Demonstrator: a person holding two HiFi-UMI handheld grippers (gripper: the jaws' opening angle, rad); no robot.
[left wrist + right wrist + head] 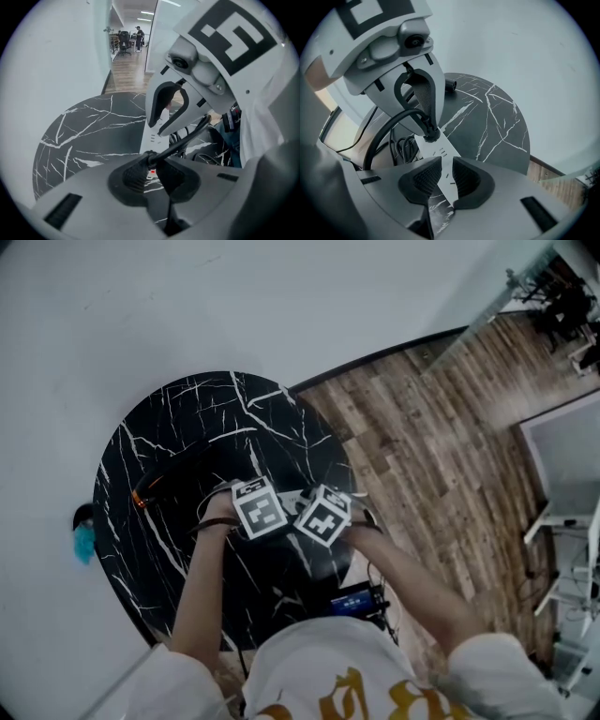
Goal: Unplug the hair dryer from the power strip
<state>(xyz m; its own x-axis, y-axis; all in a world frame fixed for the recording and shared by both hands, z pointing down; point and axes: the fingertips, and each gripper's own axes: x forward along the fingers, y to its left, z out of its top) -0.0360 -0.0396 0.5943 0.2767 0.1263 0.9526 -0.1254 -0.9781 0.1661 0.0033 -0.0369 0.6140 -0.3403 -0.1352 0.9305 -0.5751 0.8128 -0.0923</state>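
On the round black white-veined marble surface (497,117), the left hand-held gripper (151,174) pinched its ribbed pads on the black moulded plug (431,134) (seated in the flat white plastic power strip (440,152)), while the right hand-held gripper (441,177) clamped that strip's near end.

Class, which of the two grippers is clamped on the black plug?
The left gripper: its jaws pinch the black plug. The right gripper instead clamps the white power strip.
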